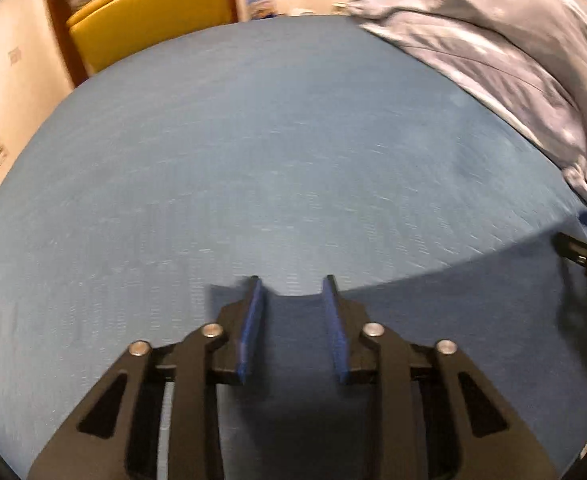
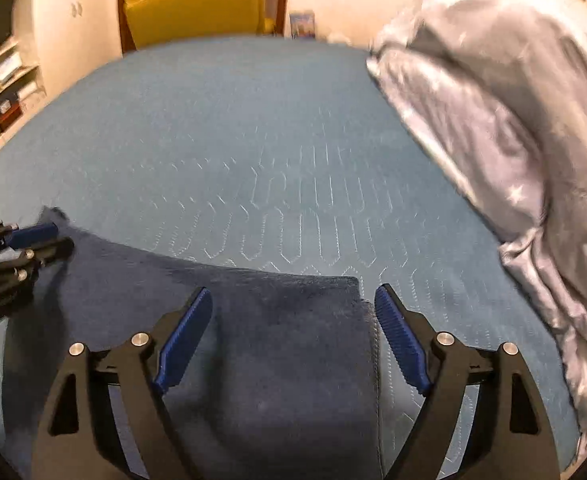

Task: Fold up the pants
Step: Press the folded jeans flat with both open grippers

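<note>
On the left, the left gripper hangs over the near edge of the dark blue pants, its jaws a narrow gap apart with nothing pinched between them. The pants lie flat on the blue bedspread. The right gripper stands wide open, straddling the pants' right end, holding nothing. A grey duvet is heaped at far right.

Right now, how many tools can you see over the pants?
2: the left tool over the pants' far edge, the right tool wide open above their right corner.
</note>
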{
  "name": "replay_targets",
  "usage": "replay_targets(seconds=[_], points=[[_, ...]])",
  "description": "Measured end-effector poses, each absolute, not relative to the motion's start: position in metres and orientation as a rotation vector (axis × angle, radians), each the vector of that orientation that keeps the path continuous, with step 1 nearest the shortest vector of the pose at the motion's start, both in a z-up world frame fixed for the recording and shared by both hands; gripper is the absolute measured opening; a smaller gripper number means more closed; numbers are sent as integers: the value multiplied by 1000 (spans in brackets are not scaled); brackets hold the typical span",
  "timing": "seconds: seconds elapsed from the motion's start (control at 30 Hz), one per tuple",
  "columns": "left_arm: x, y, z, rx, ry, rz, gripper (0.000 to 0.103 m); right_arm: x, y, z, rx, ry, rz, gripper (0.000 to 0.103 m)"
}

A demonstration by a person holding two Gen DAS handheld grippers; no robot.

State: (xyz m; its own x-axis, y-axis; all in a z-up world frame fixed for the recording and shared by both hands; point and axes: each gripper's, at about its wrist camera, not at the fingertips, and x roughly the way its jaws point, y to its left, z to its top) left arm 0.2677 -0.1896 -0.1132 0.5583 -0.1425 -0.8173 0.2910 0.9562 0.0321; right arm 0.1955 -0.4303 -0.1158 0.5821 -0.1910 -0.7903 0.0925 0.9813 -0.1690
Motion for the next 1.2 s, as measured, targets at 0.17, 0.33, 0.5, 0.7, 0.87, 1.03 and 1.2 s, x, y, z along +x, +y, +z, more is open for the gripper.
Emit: replay_targets(seconds=[0.17, 0.33, 0.5, 0.7, 0.87, 1.03, 1.2], points=[[221, -183, -85, 92, 894, -335, 27, 193, -454, -112, -22, 902, -224, 81], [114, -227, -100, 161, 892, -542, 29, 141, -423, -100, 3, 875, -132, 81], [62, -243, -133, 282, 898, -539, 31, 87, -380, -135, -96, 940, -141, 81], [47, -209, -118, 196, 894, -482, 50, 64, -400, -144, -70, 959, -214, 83], [41, -200, -131, 214, 925, -440, 51, 45, -376, -133, -49, 924, -147, 83], [41, -186, -133, 200, 935, -415, 52, 39, -368, -149, -61, 948, -155, 84], [39, -177, -132, 186, 943, -409, 52, 38, -367, -149, -67, 950, -156, 84]])
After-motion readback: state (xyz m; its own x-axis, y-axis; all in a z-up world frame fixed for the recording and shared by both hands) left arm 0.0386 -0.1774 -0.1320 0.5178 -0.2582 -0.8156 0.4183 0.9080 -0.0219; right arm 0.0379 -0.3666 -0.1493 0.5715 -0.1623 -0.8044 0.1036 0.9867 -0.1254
